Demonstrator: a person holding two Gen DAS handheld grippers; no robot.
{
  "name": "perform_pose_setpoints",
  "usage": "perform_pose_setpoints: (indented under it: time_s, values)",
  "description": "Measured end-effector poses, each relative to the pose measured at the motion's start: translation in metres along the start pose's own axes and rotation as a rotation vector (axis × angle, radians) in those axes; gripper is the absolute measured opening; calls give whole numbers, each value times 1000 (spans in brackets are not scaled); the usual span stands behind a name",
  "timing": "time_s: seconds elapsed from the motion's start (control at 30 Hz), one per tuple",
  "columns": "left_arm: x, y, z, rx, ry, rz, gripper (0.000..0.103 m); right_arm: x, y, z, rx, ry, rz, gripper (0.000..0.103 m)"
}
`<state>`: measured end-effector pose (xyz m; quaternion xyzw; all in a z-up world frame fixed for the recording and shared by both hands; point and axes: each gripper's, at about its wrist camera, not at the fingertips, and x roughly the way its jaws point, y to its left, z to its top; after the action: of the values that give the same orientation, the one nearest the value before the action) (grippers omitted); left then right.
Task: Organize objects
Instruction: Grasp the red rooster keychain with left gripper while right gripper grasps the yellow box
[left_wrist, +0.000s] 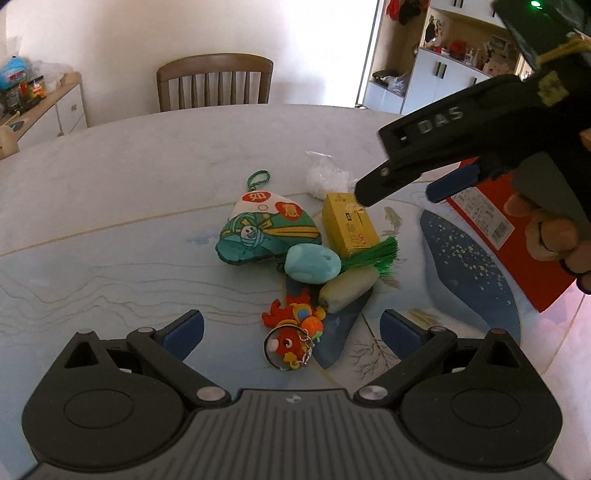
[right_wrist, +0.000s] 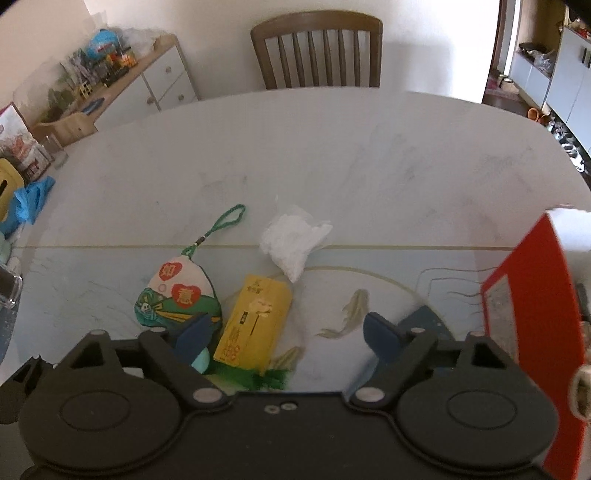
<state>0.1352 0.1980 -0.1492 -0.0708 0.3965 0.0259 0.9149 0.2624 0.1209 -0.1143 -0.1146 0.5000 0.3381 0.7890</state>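
Where the table (left_wrist: 155, 177) runs off to the left, a sideboard (left_wrist: 48, 107) with jars and packets stands against the wall, and a wooden chair (left_wrist: 214, 83) is drawn up at the far edge. Left gripper (left_wrist: 291, 326): fingers wide apart, nothing between the pads, held low over the near end of the pile. Directly ahead of it lies a red fish keyring (left_wrist: 291, 338) on the painted table surface. Beyond that, a green plush pouch (left_wrist: 264, 229) with red hearts and a green cord loop lies flat, with a teal lump (left_wrist: 313, 264) touching its right lower edge. Just right of the lump, a pale toy radish (left_wrist: 349, 290) with a green tuft lies tilted, its tuft against a yellow box (left_wrist: 349, 225). Behind the box sits a crumpled white bag (left_wrist: 327, 177). Right gripper (right_wrist: 288, 334): fingers spread wide over the yellow box, pads clear of it as far as the right wrist view shows; nothing held. A person's hand (left_wrist: 554, 229) grips its handle. At the far right, a red box (left_wrist: 517, 236) lies on the table, well apart from the pile.
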Motion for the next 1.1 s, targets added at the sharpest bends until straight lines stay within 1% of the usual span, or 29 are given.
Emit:
perform_pose_setpoints:
  time_s: [0.1, 0.2, 0.27, 0.3, 0.37, 0.47, 0.53, 0.6, 0.67, 0.7, 0.77, 0.8, 0.83, 0.97, 1.1]
  values:
    - [4, 2, -1, -10, 6, 3, 102, 9, 2, 2, 11, 12, -1, 82]
    - [6, 3, -3, -16, 8, 12, 96, 17, 2, 5, 33, 32, 7, 77]
    - [8, 4, -3, -16, 14, 13, 88, 21, 4, 8, 37, 41, -5, 77]
    - [9, 5, -1, -18, 21, 12, 85, 23, 4, 8, 38, 44, -11, 75]
    - [11, 5, -2, -18, 29, 9, 77, 27, 5, 9, 44, 56, -12, 73]
    - [11, 5, -2, -13, 29, 7, 70, 31, 6, 8, 43, 68, -15, 70]
    - [11, 5, -2, -12, 27, -5, 68, 34, 7, 8, 36, 73, -18, 68]
    - [11, 5, -2, -9, 24, -5, 63, 36, 8, 8, 37, 80, -14, 64]
    - [11, 2, -2, 15, 24, 4, 51, 38, 9, 8, 37, 88, -8, 60]
    - [11, 0, -2, 25, 24, 5, 49, 39, 10, 8, 34, 93, -5, 59]
    - [11, -2, -2, 37, 26, -2, 41, 40, 11, 8, 27, 101, -5, 56]
    - [11, -3, -2, 40, 28, -6, 39, 41, 12, 7, 26, 103, -4, 53]
    - [11, -3, -2, 39, 29, -9, 39, 41, 12, 7, 26, 104, 1, 52]
    - [10, -3, -2, 35, 32, -8, 38, 38, 12, 7, 32, 109, 34, 34]
    - [8, -3, -2, 30, 42, -1, 38, 33, 8, 5, 40, 111, 51, 29]
